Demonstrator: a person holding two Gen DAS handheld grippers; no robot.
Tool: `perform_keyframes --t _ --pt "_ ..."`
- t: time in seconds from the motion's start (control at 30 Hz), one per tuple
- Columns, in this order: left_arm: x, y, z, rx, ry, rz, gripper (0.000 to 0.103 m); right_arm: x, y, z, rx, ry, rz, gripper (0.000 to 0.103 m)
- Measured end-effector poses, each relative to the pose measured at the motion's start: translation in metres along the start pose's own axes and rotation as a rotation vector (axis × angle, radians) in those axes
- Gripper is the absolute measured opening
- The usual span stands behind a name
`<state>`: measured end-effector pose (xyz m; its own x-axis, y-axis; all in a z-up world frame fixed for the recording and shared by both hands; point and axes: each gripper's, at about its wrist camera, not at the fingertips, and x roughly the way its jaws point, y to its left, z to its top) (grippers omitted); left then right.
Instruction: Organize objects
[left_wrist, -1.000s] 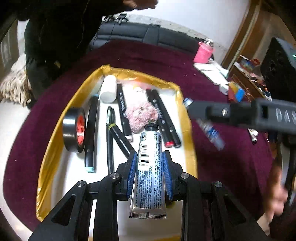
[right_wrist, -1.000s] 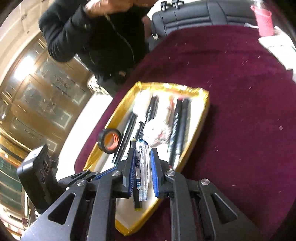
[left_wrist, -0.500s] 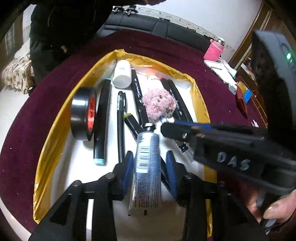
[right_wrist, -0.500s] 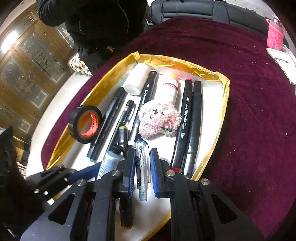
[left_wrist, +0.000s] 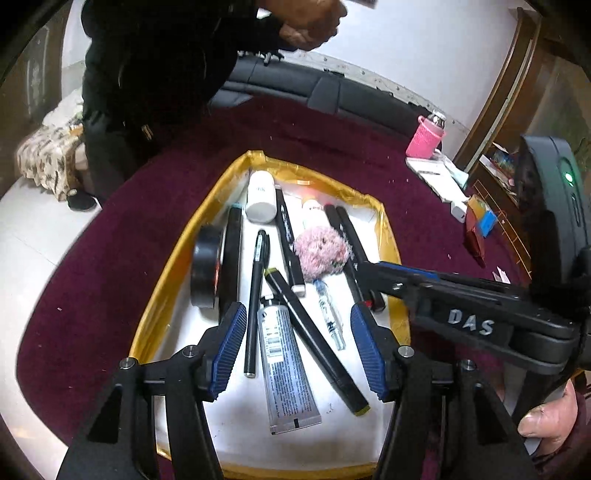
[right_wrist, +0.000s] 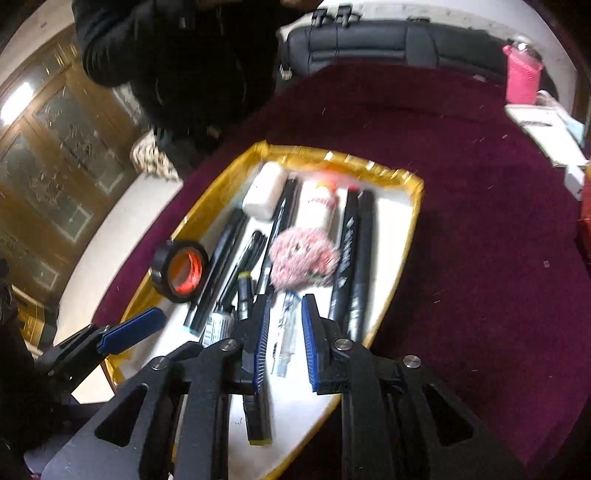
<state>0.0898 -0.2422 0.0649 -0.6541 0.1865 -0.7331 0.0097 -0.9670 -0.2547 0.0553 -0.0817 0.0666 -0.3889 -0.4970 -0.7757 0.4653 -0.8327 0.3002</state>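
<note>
Silver paint tube (left_wrist: 286, 363), lying flat in gold-rimmed tray (left_wrist: 173, 266) at 6 o'clock: light, soft-walled, dents easily; best taken across mid-body. Clear pen (right_wrist: 287, 334) beside it: rigid, slippery. Left gripper (left_wrist: 297, 349) jaws just opened, wide of tube. Right gripper (right_wrist: 283, 338) jaws just parted, pen loose between. Maroon-covered table (left_wrist: 110, 236) beneath.

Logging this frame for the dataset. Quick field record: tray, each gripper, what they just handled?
tray: gold-edged tray on maroon cloth
left gripper: jaws have just been opening, pads clear of silver tube
silver tube: lying flat in tray
right gripper: jaws have just been opening, slightly apart around clear pen
clear pen: lying in tray beside pink pompom
</note>
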Motion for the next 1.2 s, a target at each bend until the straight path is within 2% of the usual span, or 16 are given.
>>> perform_keyframes --t 0.2,0.27,0.3,0.33,0.4,0.5,0.7,0.8,1.07,1.2 --pt "-0.032 -0.023 0.007 0.049 -0.126 0.106 0.063 -0.036 -0.018 -0.004 0.051 -0.119 -0.037 0.038" --pt "-0.043 -0.034 0.008 0.068 -0.173 0.144 0.071 -0.038 -0.022 -0.001 0.066 -0.141 -0.052 0.041" --pt "-0.047 -0.039 0.009 0.079 -0.195 0.161 0.082 -0.042 -0.026 -0.001 0.072 -0.151 -0.065 0.043" --pt "-0.052 -0.044 0.008 0.092 -0.224 0.179 0.088 -0.044 -0.029 -0.002 0.077 -0.159 -0.076 0.045" --pt "-0.063 -0.059 0.007 0.132 -0.287 0.218 0.091 -0.048 -0.036 -0.005 0.086 -0.175 -0.100 0.045" --pt "-0.070 -0.083 0.006 0.203 -0.341 0.270 0.097 -0.055 -0.046 -0.011 0.094 -0.188 -0.122 0.045" --pt "-0.069 -0.120 0.003 0.286 -0.370 0.327 0.098 -0.064 -0.055 -0.018 0.078 -0.217 -0.155 0.045" --pt "-0.066 -0.134 0.002 0.309 -0.377 0.373 0.099 -0.067 -0.061 -0.022 0.078 -0.230 -0.187 0.049" --pt "-0.061 -0.146 -0.001 0.308 -0.375 0.460 0.099 -0.073 -0.066 -0.029 0.065 -0.254 -0.223 0.050" --pt "-0.059 -0.143 -0.002 0.301 -0.362 0.462 0.099 -0.072 -0.059 -0.031 0.030 -0.256 -0.245 0.051"
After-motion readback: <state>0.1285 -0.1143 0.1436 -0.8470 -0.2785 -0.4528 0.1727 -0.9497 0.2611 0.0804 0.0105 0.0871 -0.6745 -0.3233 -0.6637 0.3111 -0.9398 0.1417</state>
